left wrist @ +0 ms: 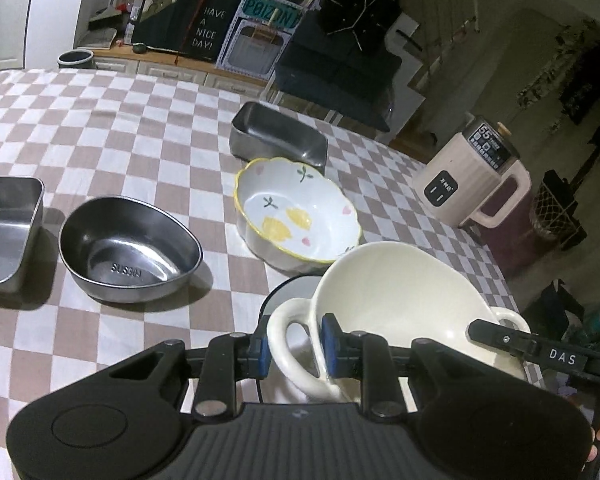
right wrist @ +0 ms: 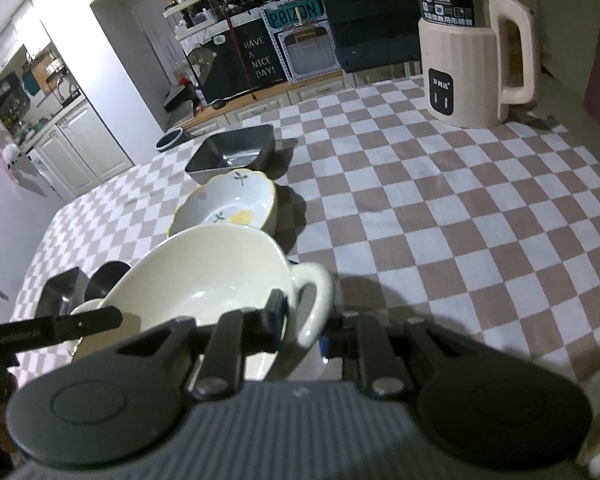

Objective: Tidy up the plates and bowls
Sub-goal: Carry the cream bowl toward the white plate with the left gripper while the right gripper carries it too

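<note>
— Both grippers have the cream two-handled bowl: the left gripper is clamped on one loop handle, the right gripper on the other.

— Where is it?

— Held tilted between them, handles lying straight across from hand to hand, above a dark-rimmed plate, near the table's front edge, just this side of the lemon-painted bowl.

— Next?

— Probably level it and lower.
</note>
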